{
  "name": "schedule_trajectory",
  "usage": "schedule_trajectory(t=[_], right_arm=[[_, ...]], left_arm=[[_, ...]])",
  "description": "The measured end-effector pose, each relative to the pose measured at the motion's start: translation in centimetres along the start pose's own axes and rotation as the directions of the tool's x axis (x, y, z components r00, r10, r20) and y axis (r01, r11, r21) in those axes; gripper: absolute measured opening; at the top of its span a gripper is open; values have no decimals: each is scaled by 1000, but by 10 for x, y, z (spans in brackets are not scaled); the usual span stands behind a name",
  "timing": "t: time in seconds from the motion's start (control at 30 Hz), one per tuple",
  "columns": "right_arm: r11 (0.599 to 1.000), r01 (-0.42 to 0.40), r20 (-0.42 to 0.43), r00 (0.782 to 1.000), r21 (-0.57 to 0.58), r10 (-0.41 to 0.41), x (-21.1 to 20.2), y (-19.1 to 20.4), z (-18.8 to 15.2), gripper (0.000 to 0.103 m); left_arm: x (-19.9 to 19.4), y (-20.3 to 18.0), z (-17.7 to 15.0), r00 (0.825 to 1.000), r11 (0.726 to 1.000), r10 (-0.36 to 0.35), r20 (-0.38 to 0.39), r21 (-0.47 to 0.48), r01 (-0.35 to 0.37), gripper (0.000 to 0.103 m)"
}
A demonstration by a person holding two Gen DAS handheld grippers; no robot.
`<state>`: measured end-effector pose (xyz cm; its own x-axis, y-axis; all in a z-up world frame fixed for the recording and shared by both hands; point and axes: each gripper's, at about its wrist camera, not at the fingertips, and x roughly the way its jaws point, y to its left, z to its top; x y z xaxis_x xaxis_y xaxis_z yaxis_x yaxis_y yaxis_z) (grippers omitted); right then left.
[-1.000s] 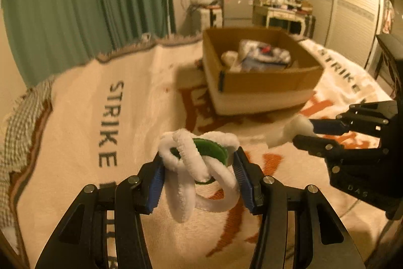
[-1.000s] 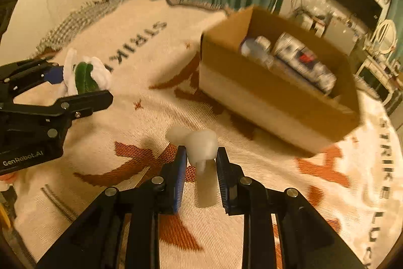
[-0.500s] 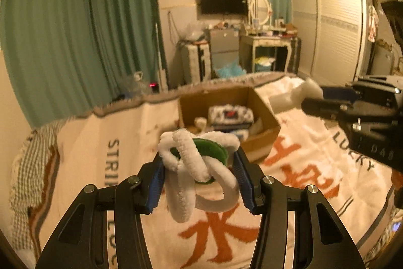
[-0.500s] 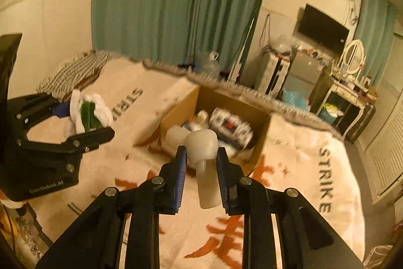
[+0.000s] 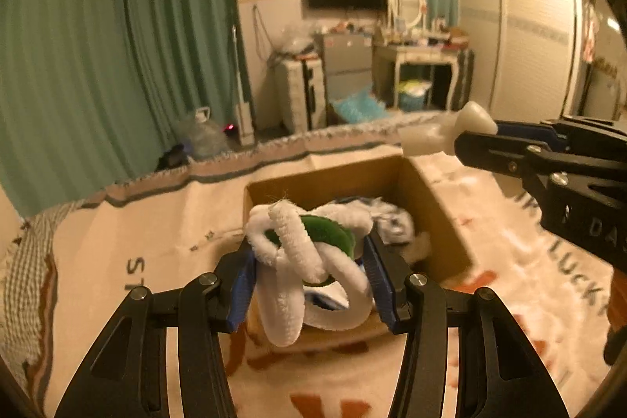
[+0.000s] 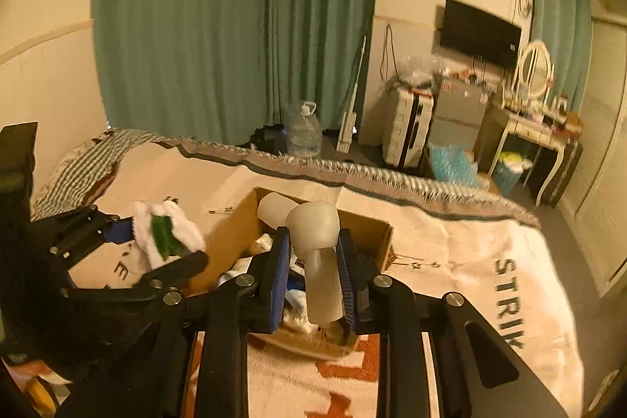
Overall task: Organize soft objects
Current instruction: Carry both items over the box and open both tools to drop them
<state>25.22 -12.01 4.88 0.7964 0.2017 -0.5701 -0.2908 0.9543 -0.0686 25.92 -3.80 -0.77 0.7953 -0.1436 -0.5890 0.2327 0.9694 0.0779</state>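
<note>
My left gripper (image 5: 309, 279) is shut on a fuzzy white-and-green looped toy (image 5: 305, 253), held above the near edge of an open cardboard box (image 5: 431, 190). My right gripper (image 6: 313, 281) is shut on a pale white bone-shaped soft toy (image 6: 313, 234), held over the same box (image 6: 231, 237). In the left wrist view the right gripper (image 5: 476, 140) and its toy (image 5: 443, 134) hang at the right, above the box's far corner. In the right wrist view the left gripper (image 6: 164, 241) and its toy (image 6: 164, 234) are at the left. Soft items (image 5: 392, 218) lie inside the box.
The box sits on a cream blanket (image 5: 156, 245) with orange marks and dark lettering. Beyond the bed's far edge stand green curtains (image 6: 235, 26), a water bottle (image 6: 303, 136), a white case (image 6: 407, 128), a dressing table (image 6: 537, 128) and a wardrobe (image 5: 537, 26).
Both grippers have risen and moved forward over the box with their toys still held. The box now lies directly under both grippers.
</note>
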Motion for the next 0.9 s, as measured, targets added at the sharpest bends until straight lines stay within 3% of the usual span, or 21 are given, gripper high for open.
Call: schedule_trajectory(t=[0.3, 0.43, 0.47, 0.5, 0.53, 0.73, 0.9], right_arm=[[995, -14, -108, 994, 98, 24, 115, -39, -19, 25], [993, -6, -125, 992, 115, 20, 128, -44, -23, 34], [990, -5, -129, 991, 138, 23, 128, -47, -24, 40], [988, -1, -130, 991, 154, 21, 127, -49, -25, 58], [986, 0, -125, 992, 167, 22, 124, -50, -26, 64], [982, 44, -106, 994, 184, -25, 76, -56, -16, 64], [986, 76, -12, 997, 146, -76, -18, -49, 15, 64]], left_arm=[[81, 5, 2, 999, 1000, -2, -45, 13, 3, 50], [80, 3, 3, 1000, 1000, -4, -23, -10, 4, 55], [79, 0, 2, 999, 1000, -2, -37, -11, 2, 62], [80, -2, 3, 999, 1000, 4, -45, -7, -4, 73], [77, -5, 2, 999, 1000, 23, -44, -2, -23, 76], [33, -3, 14, 997, 997, 81, 8, 11, -81, 78], [-67, 0, 47, 983, 996, 89, 162, 12, -92, 79]])
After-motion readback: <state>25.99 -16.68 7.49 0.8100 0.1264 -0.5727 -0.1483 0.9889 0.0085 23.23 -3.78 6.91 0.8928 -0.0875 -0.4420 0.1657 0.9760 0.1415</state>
